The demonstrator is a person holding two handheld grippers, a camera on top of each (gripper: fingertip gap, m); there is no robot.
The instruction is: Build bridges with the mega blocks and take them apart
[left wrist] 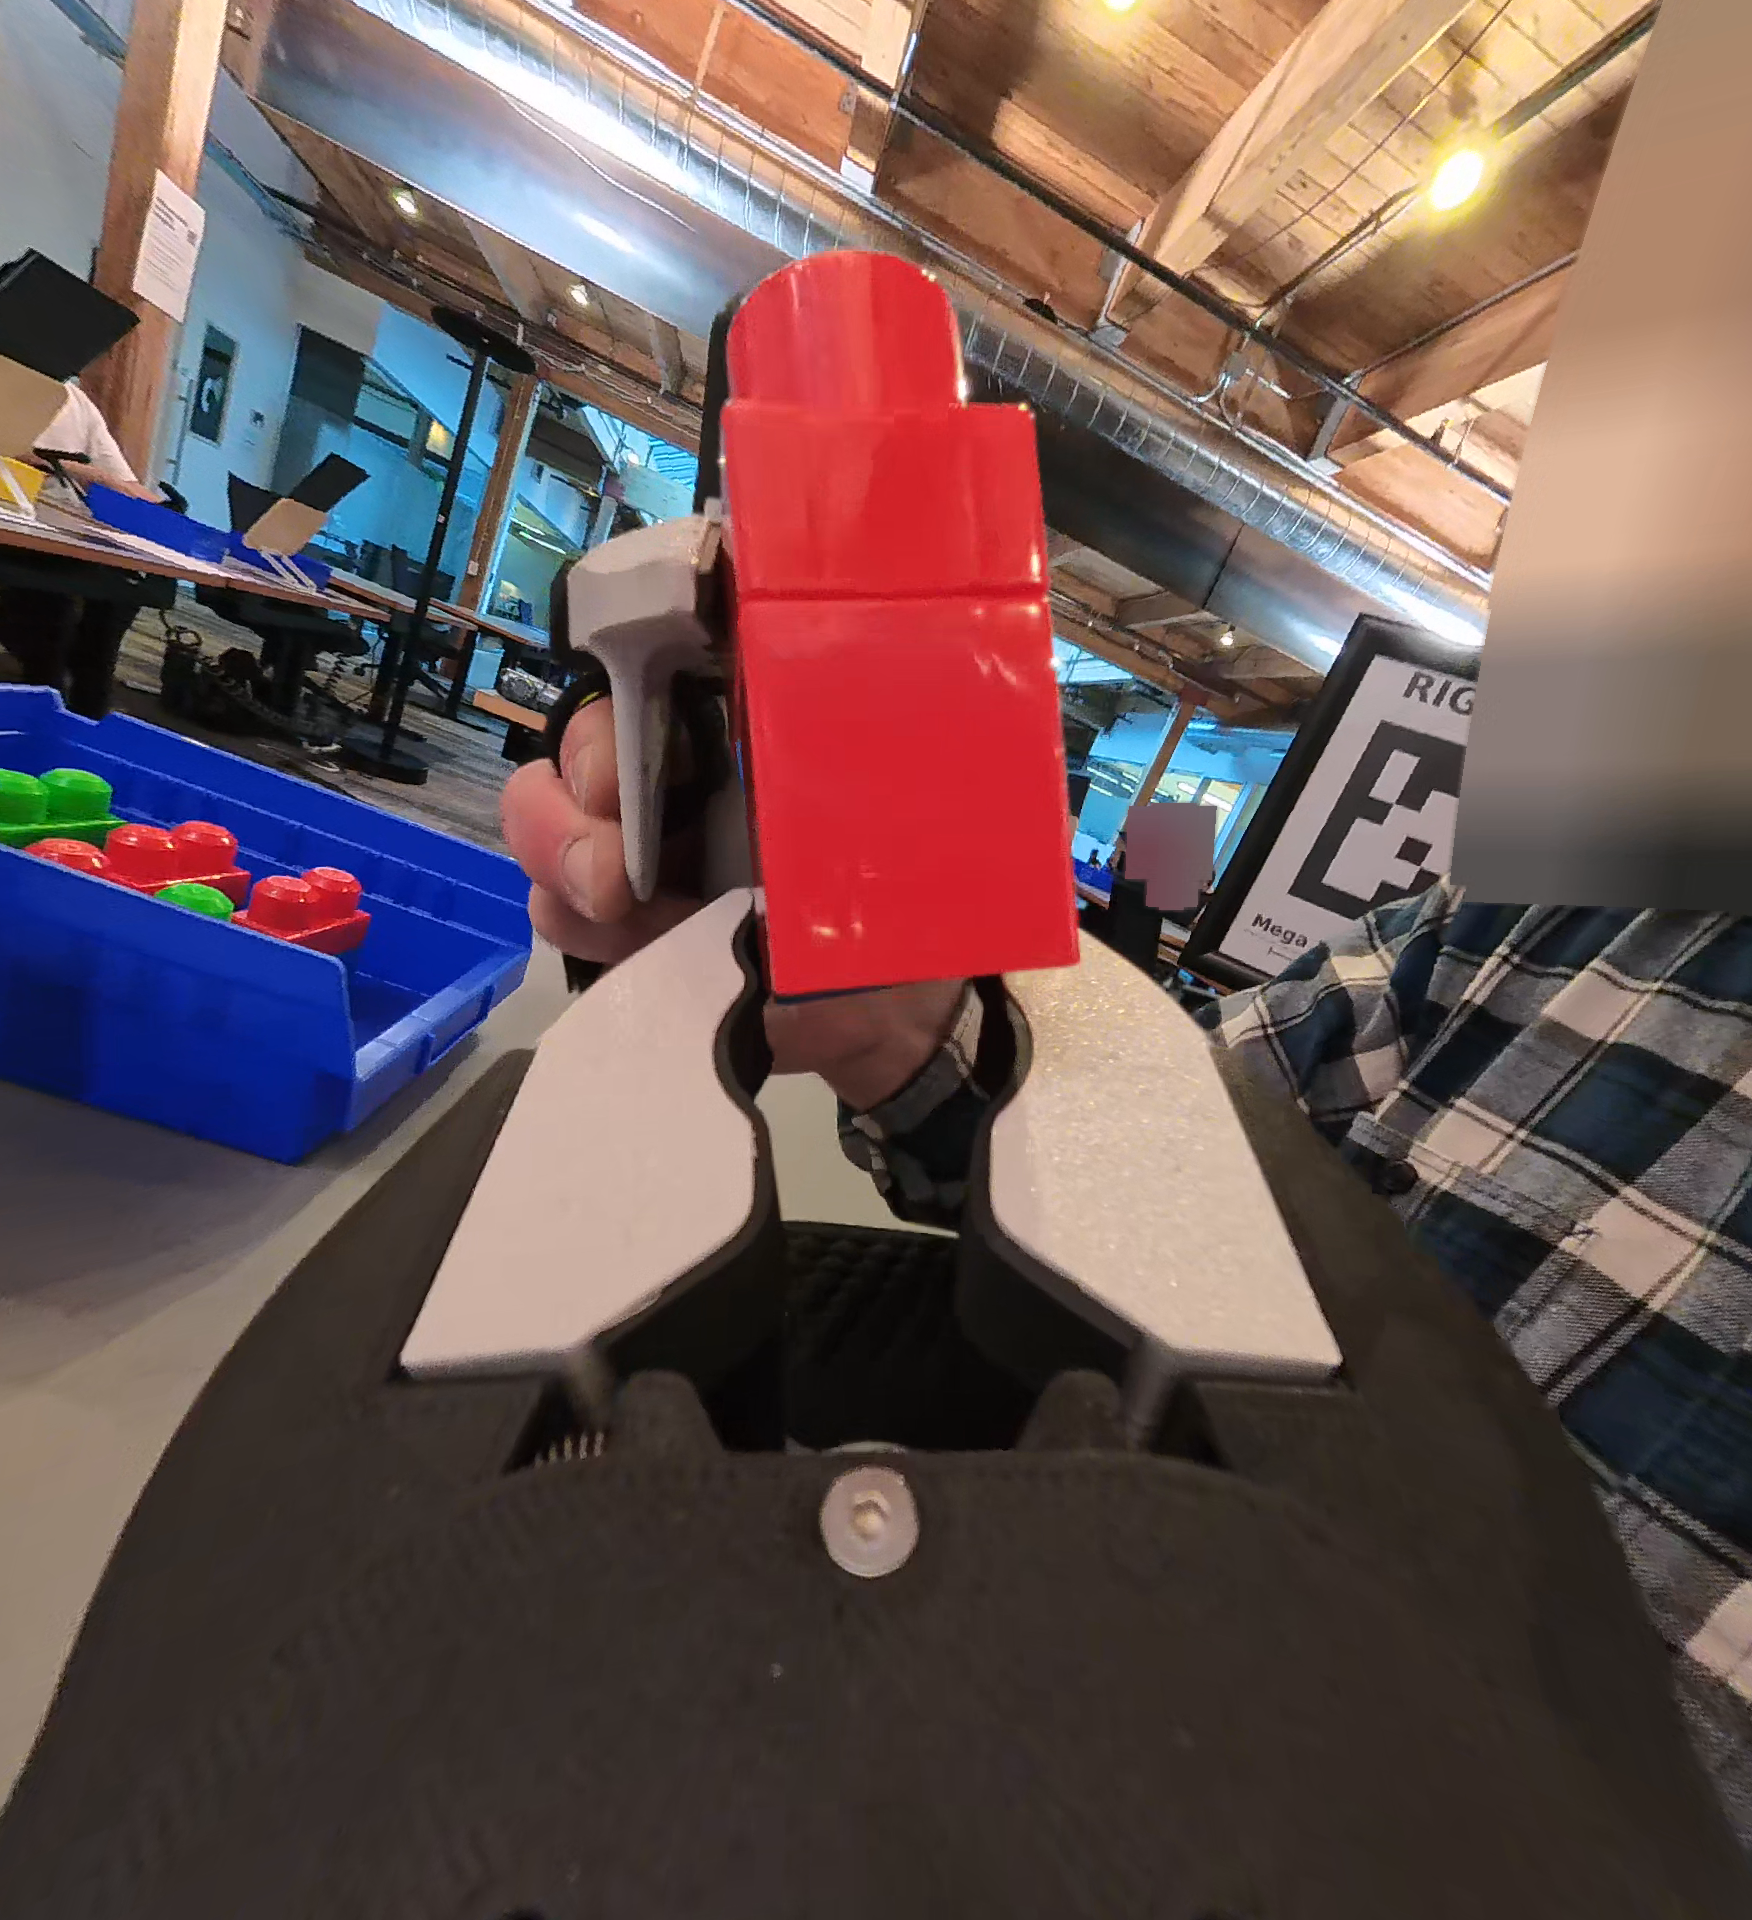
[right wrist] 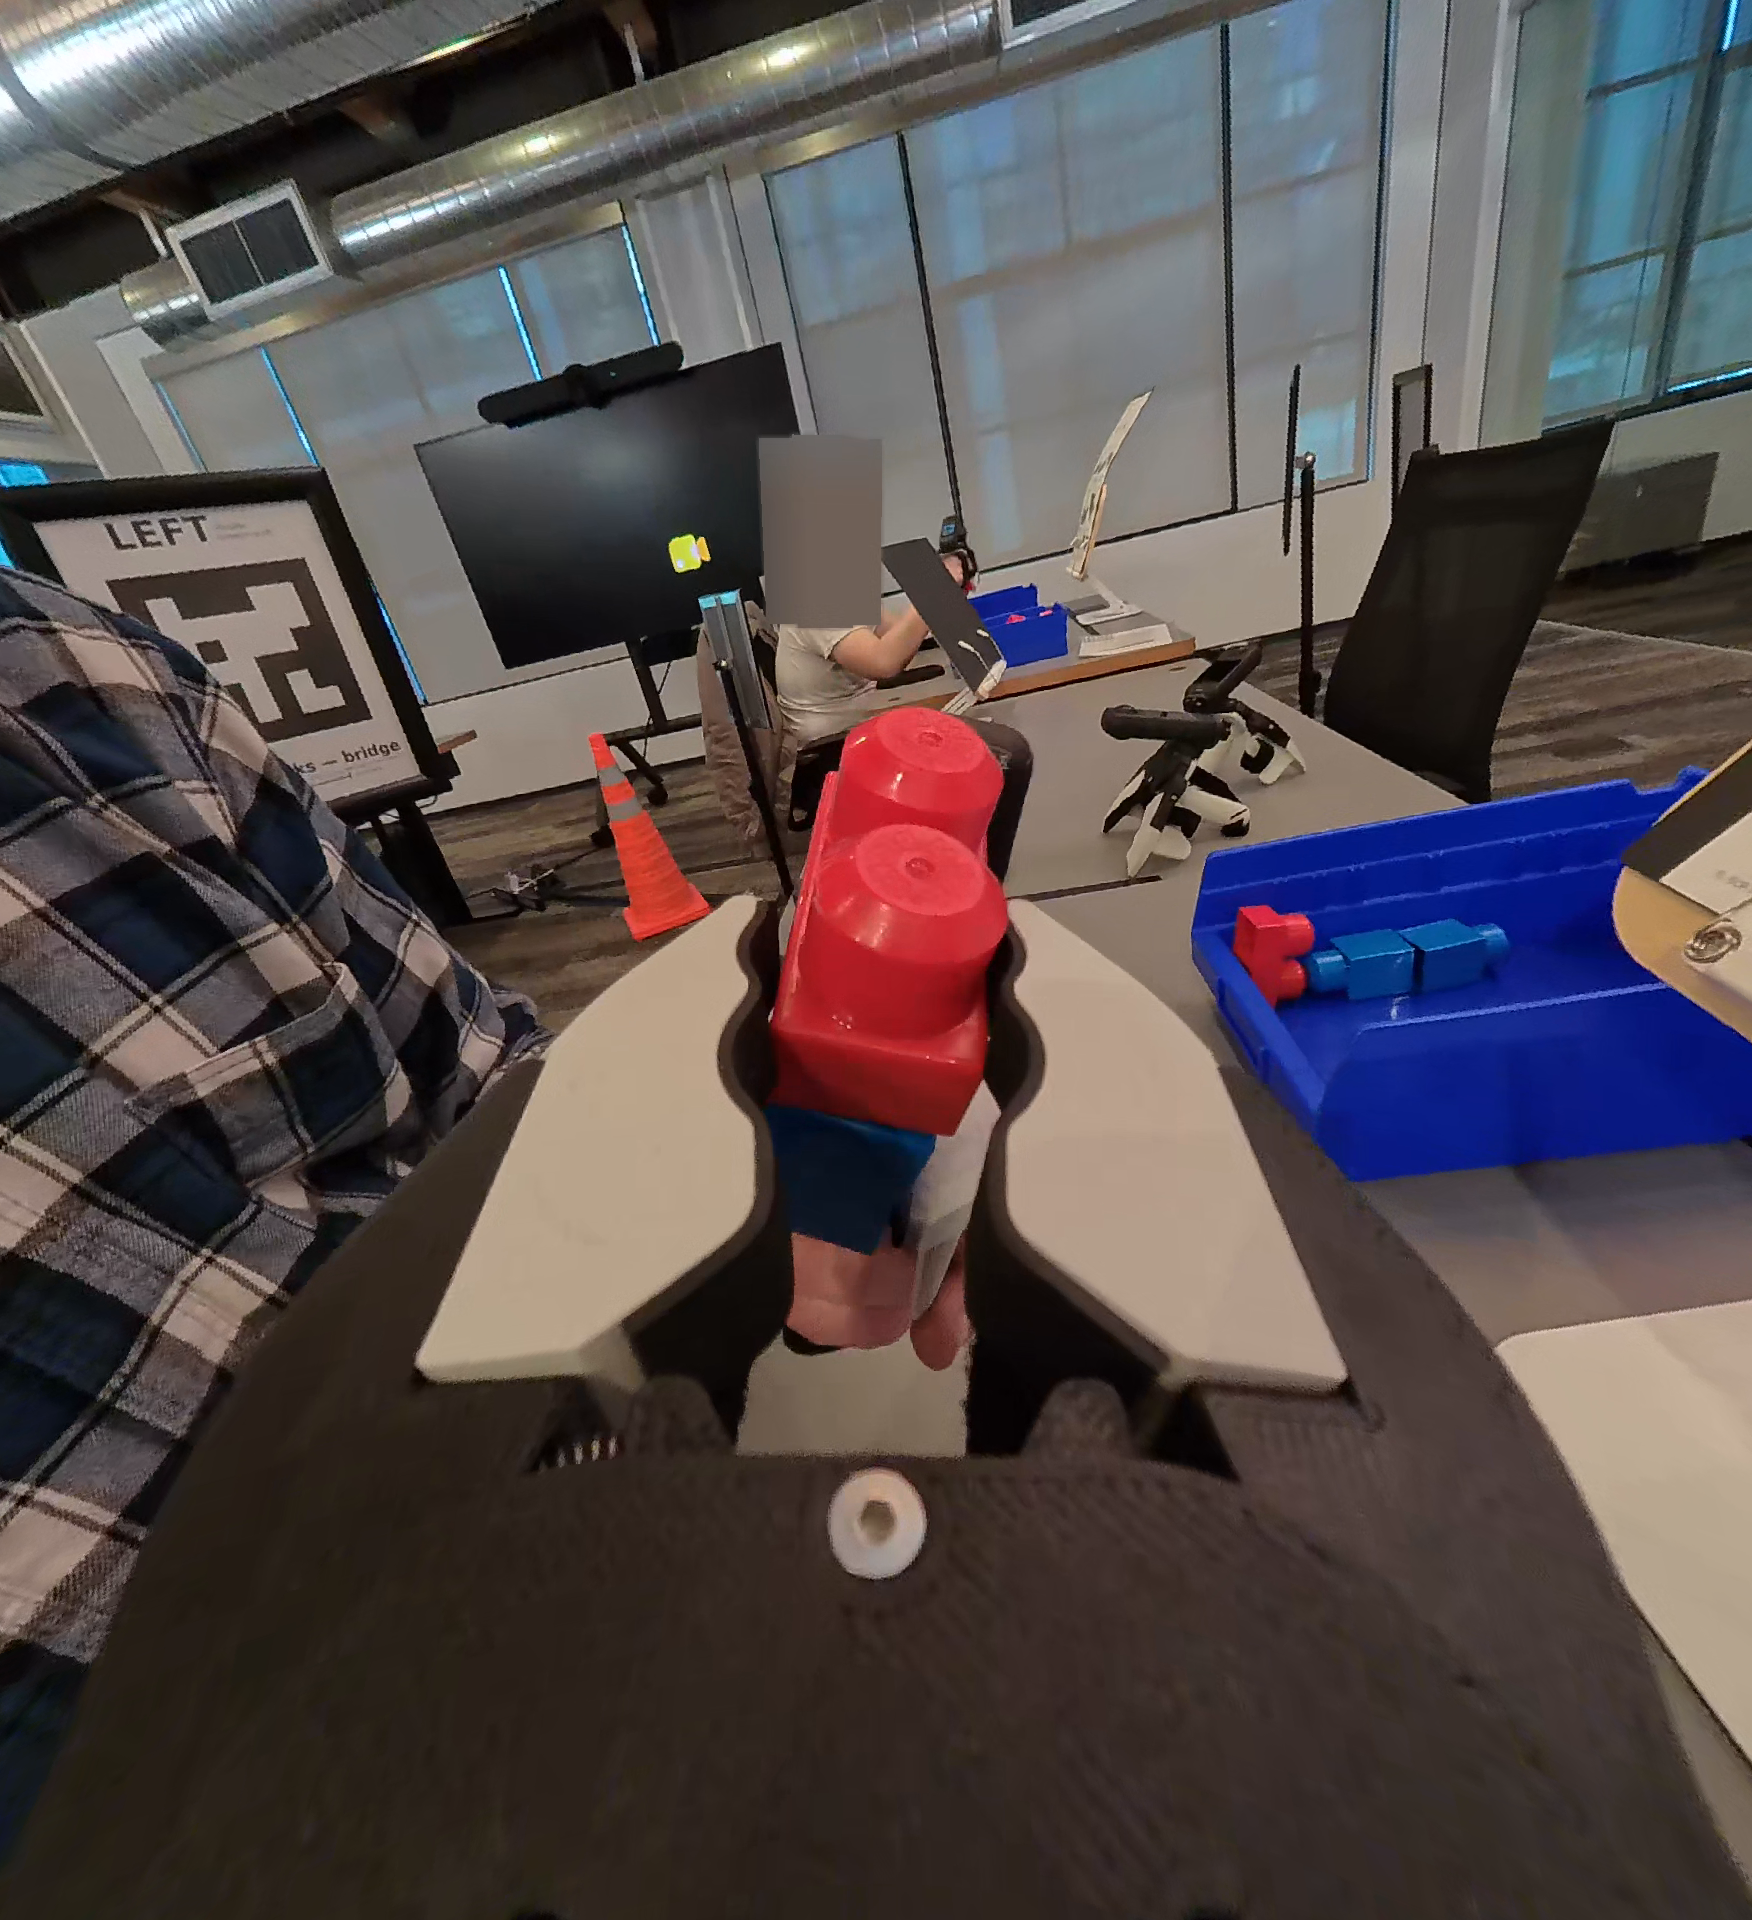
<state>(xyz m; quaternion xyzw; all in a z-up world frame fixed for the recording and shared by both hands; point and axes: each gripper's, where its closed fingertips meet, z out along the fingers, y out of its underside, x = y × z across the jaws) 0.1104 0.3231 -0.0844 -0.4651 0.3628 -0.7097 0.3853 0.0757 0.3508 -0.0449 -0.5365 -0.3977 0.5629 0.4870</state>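
Left fingers (left wrist: 623, 1122) spread about a block's width, lower end of red stack (left wrist: 903, 727) between tips of left gripper (left wrist: 908, 935). Near pad right against stack's edge, far tip hidden behind stack's corner, so cannot tell if clamped. Stack upright, raised off worktop (left wrist: 72, 1247), one stud on top, thin blue edge showing at its base. Behind stack, a hand (left wrist: 581, 831) around the other tool's grey handle.

Right fingers (right wrist: 633, 1122) closed in on red two-stud block (right wrist: 893, 966), both pads pressing its sides, right gripper (right wrist: 882, 935) holding it in the air, studs pointing away from camera. Blue block (right wrist: 841, 1174) joined under the red one, a white fingertip just beside it.

Blue bin (left wrist: 176, 1018) at worktop's left edge, holding loose red blocks (left wrist: 300, 904) and green blocks (left wrist: 30, 800). Second blue bin (right wrist: 1526, 1101) at worktop's right edge, holding a small red block (right wrist: 1267, 935) touching a row of blue blocks (right wrist: 1402, 956). Checked shirt (left wrist: 1578, 1247) close beside both tools.
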